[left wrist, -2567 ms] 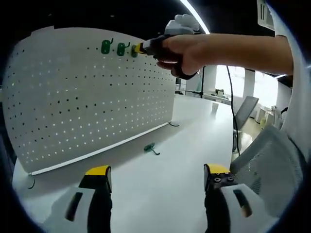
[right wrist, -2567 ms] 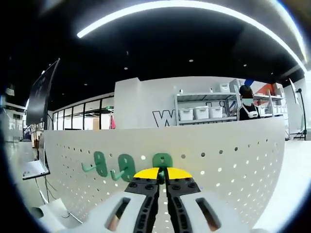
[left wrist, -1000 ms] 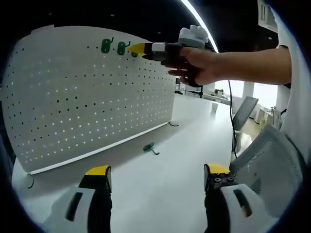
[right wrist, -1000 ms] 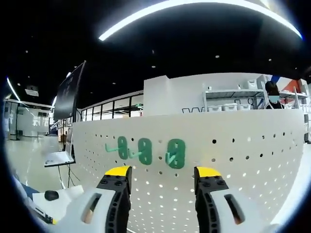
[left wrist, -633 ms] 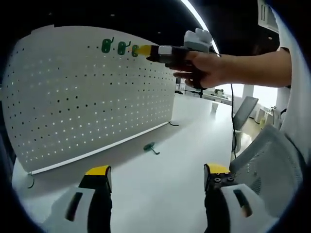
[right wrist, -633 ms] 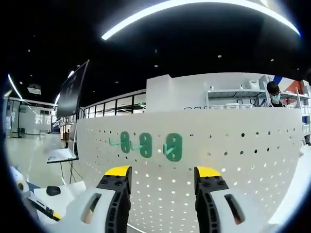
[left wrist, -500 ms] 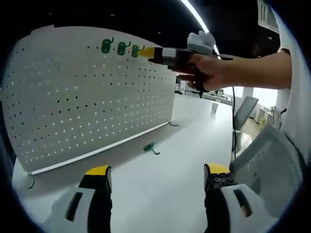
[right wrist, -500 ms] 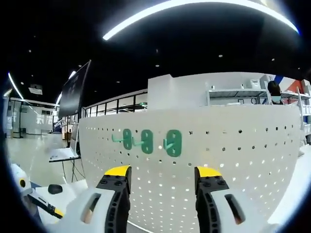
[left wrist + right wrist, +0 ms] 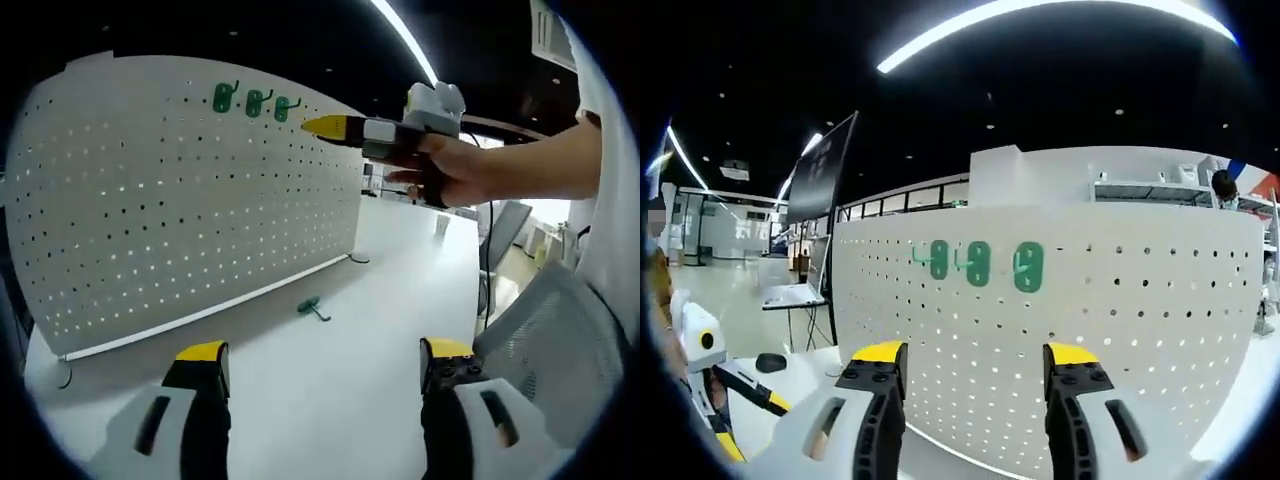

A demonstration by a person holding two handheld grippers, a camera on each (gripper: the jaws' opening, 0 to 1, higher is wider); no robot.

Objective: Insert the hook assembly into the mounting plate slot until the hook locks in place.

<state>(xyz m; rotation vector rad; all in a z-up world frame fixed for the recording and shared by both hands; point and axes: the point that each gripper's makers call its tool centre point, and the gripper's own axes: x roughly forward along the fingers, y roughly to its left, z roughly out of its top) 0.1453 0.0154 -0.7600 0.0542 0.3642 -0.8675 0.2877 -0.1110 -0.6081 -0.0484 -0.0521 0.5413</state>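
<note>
A white pegboard (image 9: 150, 200) stands upright on the white table (image 9: 330, 400). Three green hooks (image 9: 255, 102) hang in a row near its top edge. In the right gripper view the same hooks (image 9: 979, 262) sit straight ahead on the pegboard (image 9: 1120, 320). My right gripper (image 9: 974, 353) is open and empty, a short way back from the board. A hand holds the right gripper (image 9: 328, 127) in the air just right of the hooks. One more green hook (image 9: 311, 307) lies on the table near the board's foot. My left gripper (image 9: 323, 355) is open and empty, low over the table.
A grey office chair (image 9: 560, 330) stands at the table's right edge. A person's arm (image 9: 540, 165) reaches across the top right. Left of the board are a laptop (image 9: 790, 295), a dark screen (image 9: 825, 165) and a mouse (image 9: 770, 362). My left gripper (image 9: 752, 420) shows at the lower left.
My right gripper went from shut on the third hook at the board to open, left the hook hanging, and drew back to the right. The left gripper stayed still.
</note>
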